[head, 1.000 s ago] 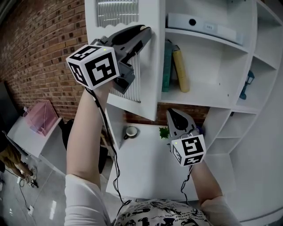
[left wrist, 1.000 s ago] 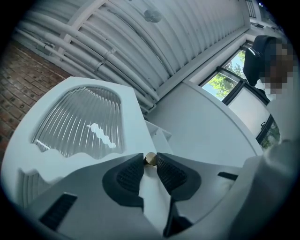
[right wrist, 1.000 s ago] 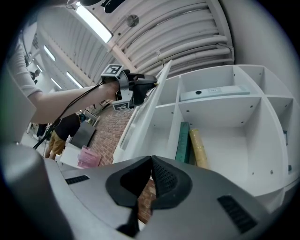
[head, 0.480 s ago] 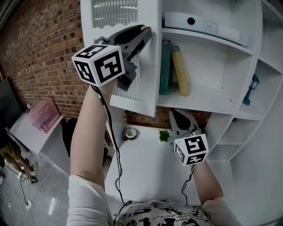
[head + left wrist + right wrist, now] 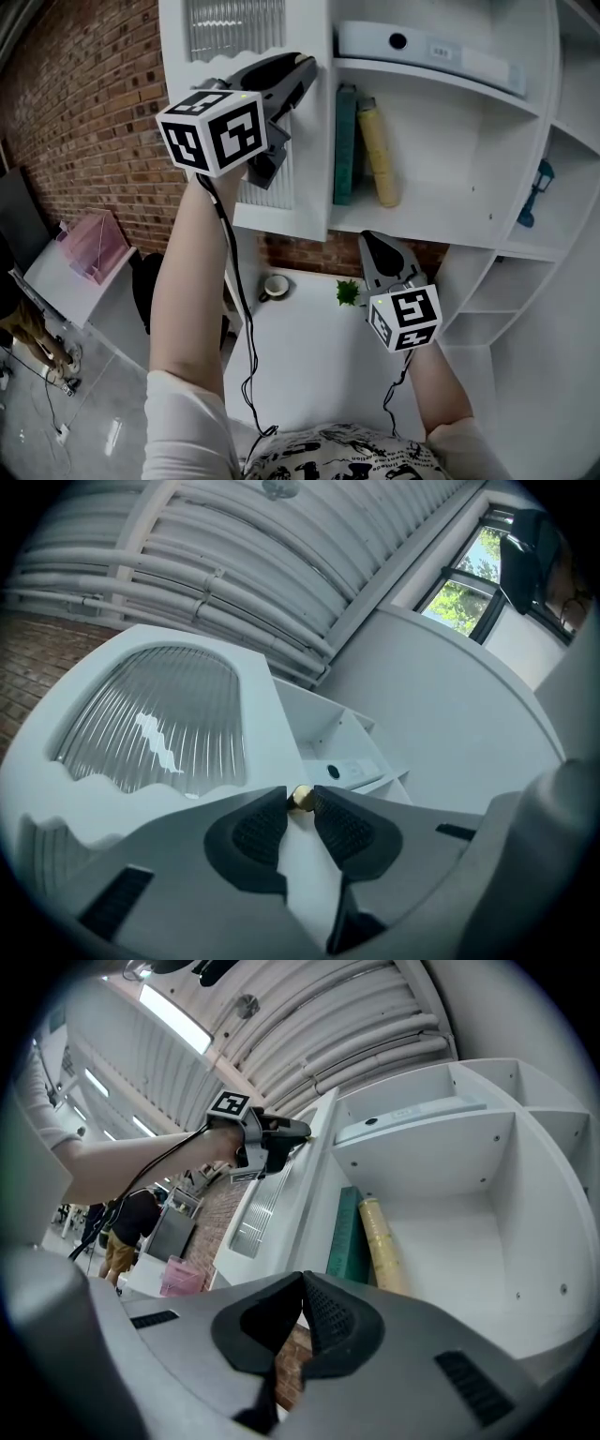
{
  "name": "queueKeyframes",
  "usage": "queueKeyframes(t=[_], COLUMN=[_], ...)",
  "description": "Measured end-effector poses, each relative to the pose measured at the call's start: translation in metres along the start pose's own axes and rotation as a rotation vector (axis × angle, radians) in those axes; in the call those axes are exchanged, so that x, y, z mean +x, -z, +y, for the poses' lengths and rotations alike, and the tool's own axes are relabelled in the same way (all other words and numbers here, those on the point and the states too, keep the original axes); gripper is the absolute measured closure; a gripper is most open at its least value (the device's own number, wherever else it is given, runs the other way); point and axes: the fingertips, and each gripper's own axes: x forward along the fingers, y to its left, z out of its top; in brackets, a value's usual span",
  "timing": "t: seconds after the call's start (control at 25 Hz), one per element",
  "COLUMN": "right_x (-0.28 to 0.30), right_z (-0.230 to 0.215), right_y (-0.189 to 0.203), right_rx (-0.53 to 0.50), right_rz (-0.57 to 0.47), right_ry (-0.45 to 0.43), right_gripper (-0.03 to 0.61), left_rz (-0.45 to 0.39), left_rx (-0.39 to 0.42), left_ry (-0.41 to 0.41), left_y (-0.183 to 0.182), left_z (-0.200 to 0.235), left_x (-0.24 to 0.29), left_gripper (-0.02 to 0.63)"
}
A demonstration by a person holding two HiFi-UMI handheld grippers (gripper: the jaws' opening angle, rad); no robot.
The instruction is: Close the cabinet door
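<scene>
The white cabinet door (image 5: pixel 314 159) with a ribbed glass pane stands partly open, its free edge towards me. My left gripper (image 5: pixel 305 67) is raised to that edge and is shut on the door's small brass knob (image 5: pixel 301 798), which sits between the two black pads (image 5: pixel 260 833). The right gripper view takes in the same left gripper (image 5: pixel 281 1138) against the door (image 5: pixel 300 1194). Lower down, my right gripper (image 5: pixel 373 242) hangs below the open shelf, shut with nothing in it (image 5: pixel 302 1279).
Behind the door, a green book (image 5: pixel 344 141) and a yellow roll (image 5: pixel 373 150) stand on the open shelf (image 5: pixel 441 211). A white binder (image 5: pixel 412 47) lies on the shelf above. A cup (image 5: pixel 277 283) and a small plant (image 5: pixel 349 292) sit on the counter below. A brick wall is at the left.
My left gripper, still holding the knob, has shifted a little with the door, and more of the green book shows. The right gripper has drifted slightly to the right.
</scene>
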Motion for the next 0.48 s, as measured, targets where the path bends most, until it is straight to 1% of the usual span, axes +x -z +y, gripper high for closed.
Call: queueKeyframes(t=[0.12, 0.24, 0.48], right_x=[0.006, 0.011, 0.013], right_z=[-0.005, -0.007, -0.012], right_y=[0.002, 0.006, 0.016], right_rx=[0.01, 0.016, 0.023], right_rz=[-0.005, -0.004, 0.008], right_ry=[-0.004, -0.012, -0.017], right_gripper=[0.563, 0.563, 0.563], left_rz=[0.007, -0.01, -0.018], left_rx=[-0.002, -0.012, 0.004], left_ry=[-0.016, -0.017, -0.035], left_y=[0.006, 0.01, 0.015], left_z=[0.005, 0.007, 0.012], left_x=[0.009, 0.014, 0.022], left_gripper=[0.511, 0.511, 0.511])
